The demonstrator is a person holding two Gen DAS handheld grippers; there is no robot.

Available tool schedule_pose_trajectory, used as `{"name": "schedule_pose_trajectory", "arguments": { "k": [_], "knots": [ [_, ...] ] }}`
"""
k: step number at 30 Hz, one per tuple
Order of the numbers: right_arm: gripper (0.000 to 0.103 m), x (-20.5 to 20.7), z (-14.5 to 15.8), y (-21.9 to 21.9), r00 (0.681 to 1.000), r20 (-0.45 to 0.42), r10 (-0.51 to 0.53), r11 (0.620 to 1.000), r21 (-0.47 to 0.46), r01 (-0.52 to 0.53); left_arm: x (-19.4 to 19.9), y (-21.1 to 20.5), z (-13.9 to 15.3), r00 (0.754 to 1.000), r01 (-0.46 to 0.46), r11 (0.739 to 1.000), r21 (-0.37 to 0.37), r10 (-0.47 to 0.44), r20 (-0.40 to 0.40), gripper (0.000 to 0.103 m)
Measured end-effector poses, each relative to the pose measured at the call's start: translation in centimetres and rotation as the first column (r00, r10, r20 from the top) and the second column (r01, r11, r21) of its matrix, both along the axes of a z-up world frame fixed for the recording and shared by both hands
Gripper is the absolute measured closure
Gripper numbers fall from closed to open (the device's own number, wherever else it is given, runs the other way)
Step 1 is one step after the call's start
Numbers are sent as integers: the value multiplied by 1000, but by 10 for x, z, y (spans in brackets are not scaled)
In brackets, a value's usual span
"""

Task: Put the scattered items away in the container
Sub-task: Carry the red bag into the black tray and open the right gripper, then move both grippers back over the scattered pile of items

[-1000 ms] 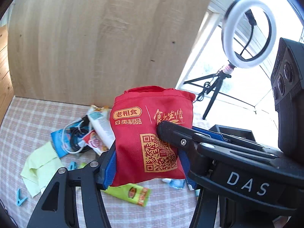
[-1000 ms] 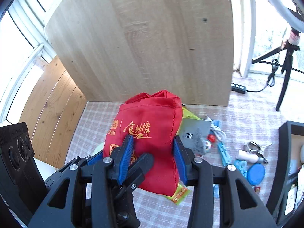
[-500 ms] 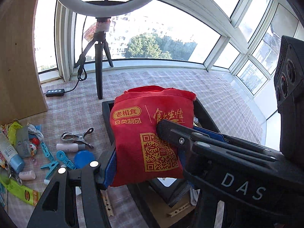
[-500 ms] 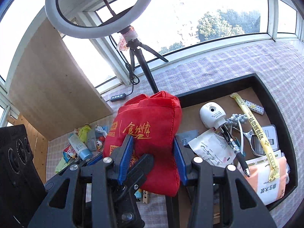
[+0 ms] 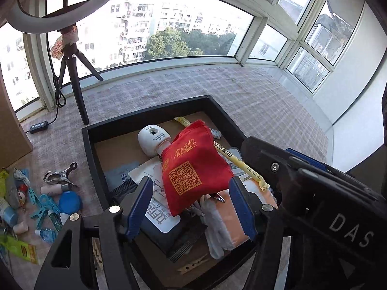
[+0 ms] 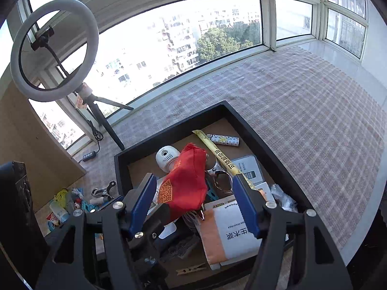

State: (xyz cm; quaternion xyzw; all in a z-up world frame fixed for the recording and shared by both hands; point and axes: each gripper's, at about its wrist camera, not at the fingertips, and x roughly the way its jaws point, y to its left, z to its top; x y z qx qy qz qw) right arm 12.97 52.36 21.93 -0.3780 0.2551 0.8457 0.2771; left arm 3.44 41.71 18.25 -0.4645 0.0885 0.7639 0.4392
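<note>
Your red pouch point(image 5: 191, 169) lies in the black tray point(image 5: 92, 149); both your left tool point(image 5: 191, 205) and right tool point(image 6: 193, 205) gape wide. Clips and tubes point(image 5: 46, 200) at nine o'clock remain scattered on the worktop point(image 5: 254, 91).

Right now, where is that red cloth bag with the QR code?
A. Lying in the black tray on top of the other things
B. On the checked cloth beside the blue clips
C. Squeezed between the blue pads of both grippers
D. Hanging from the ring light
A: the red bag lies on the pile inside the black tray, and both the left gripper and the right gripper stand open around it, pads clear of the cloth.
</note>
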Motion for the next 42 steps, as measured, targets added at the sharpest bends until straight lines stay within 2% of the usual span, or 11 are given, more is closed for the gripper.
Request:
{"name": "schedule_pose_trajectory", "arguments": {
  "k": [6, 11, 15, 22, 27, 30, 33, 40, 42],
  "knots": [
    [39, -28, 0, -38, 993, -9, 114, 993, -3, -114, -36, -47, -4, 995, -100, 995, -8, 100, -5, 40],
    [39, -66, -3, -80, 969, -21, 244, 970, -11, -245, -75, -102, -13, 974, -226, 973, -45, 226, 3, 41],
    [39, -103, -8, -114, 941, -14, 337, 941, -27, -337, -110, -152, -23, 938, -344, 937, -65, 346, 21, 42],
    [41, -160, -26, -166, 892, 1, 452, 890, -66, -451, -158, -232, -41, 859, -507, 856, -103, 512, 25, 42],
    [52, -195, -45, -197, 854, 25, 519, 851, -104, -515, -186, -281, -59, 785, -604, 786, -132, 615, 72, 42],
    [55, -216, -55, -215, 828, 45, 559, 826, -118, -551, -200, -303, -70, 746, -641, 753, -149, 657, 112, 49],
    [59, -236, -66, -229, 802, 59, 595, 799, -149, -582, -209, -315, -79, 721, -659, 734, -163, 679, 141, 54],
    [60, -276, -99, -250, 758, 89, 646, 754, -227, -616, -224, -332, -102, 675, -686, 699, -203, 715, 181, 54],
    [60, -285, -109, -253, 750, 96, 655, 745, -250, -618, -229, -335, -108, 668, -685, 698, -209, 716, 202, 54]
  ]
}}
